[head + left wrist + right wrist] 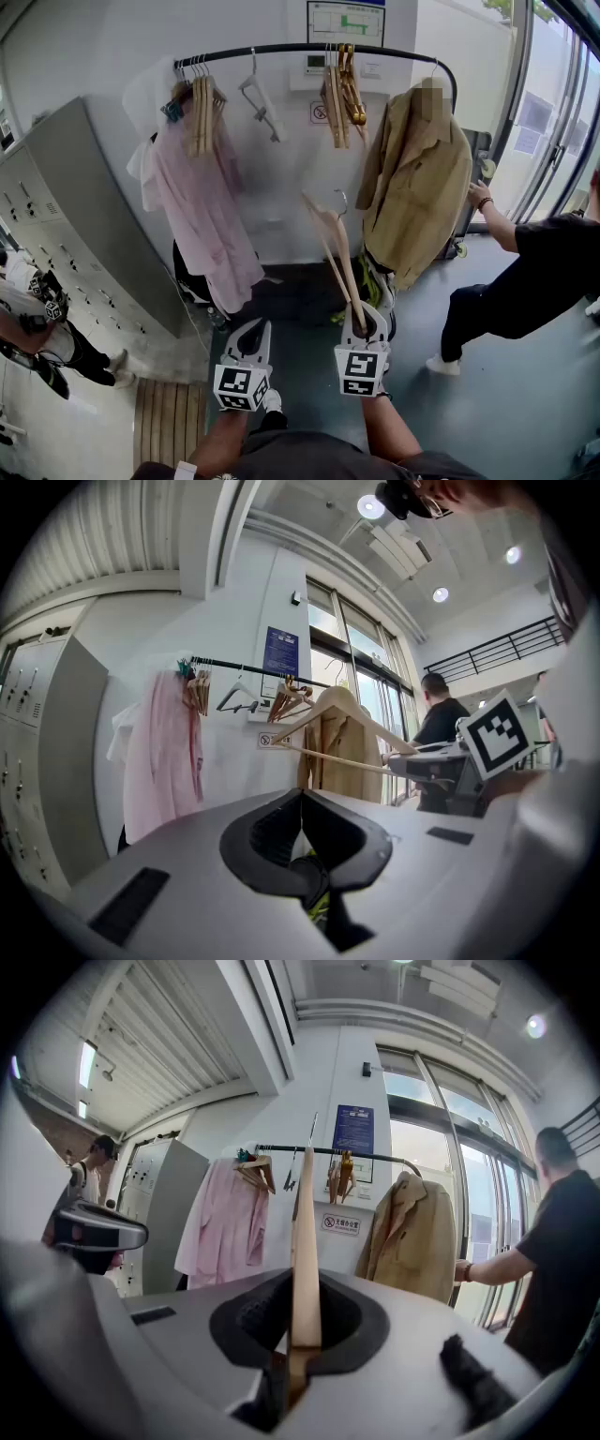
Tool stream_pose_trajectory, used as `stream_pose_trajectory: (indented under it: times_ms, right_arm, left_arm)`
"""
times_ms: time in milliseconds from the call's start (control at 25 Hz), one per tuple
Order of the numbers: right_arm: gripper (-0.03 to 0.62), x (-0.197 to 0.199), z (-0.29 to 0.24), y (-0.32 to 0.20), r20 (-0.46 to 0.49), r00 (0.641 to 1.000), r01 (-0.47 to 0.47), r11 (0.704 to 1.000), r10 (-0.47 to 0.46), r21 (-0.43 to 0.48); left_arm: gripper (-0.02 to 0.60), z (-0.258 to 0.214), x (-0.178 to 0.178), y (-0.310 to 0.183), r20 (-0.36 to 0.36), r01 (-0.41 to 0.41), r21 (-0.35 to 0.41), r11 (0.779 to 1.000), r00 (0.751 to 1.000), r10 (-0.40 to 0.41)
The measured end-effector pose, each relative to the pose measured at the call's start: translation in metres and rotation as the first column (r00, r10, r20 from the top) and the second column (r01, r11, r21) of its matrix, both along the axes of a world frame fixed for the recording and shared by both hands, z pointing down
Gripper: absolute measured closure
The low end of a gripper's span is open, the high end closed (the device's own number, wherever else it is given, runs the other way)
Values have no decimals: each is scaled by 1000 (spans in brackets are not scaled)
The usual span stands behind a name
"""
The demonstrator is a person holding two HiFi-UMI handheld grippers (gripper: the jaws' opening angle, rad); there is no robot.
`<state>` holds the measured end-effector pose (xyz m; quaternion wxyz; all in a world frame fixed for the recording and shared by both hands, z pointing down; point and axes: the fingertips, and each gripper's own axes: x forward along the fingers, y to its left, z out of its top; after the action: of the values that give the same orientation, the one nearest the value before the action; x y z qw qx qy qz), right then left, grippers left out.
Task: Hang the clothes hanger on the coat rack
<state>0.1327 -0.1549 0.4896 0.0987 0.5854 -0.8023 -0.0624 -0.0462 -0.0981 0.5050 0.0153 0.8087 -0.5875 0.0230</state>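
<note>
A black coat rack rail (309, 47) runs across the wall, carrying a pink shirt (202, 206), a tan coat (417, 183) and several bare hangers. My right gripper (361, 317) is shut on one arm of a wooden clothes hanger (333, 242). The hanger rises up and left from the jaws, with its hook well below the rail. In the right gripper view the wooden hanger (305, 1232) stands clamped between the pads, in line with the rail (328, 1152). My left gripper (247, 330) hangs beside it, shut and empty; its pads (281, 822) meet.
A person in black (525, 281) crouches at the right with a hand on the rack's end post. Grey lockers (84, 216) line the left wall, and another person (37, 323) stands beside them. A wooden slat mat (169, 422) lies on the floor at lower left.
</note>
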Motion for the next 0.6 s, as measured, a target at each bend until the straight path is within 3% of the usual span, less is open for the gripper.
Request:
stream_pose_trajectory:
  times_ms: [280,600]
  right_arm:
    - [560,-45,-9,-81,-30,996,-82,997,81,-16]
    - [560,-89,-67,-187,-37,977,-210,977,211,28]
  left_arm:
    - [572,-5,-58,-72,7,-48,-21,999,999,49]
    - [572,-19,-105,-145,3,-148,-1,989,989,148]
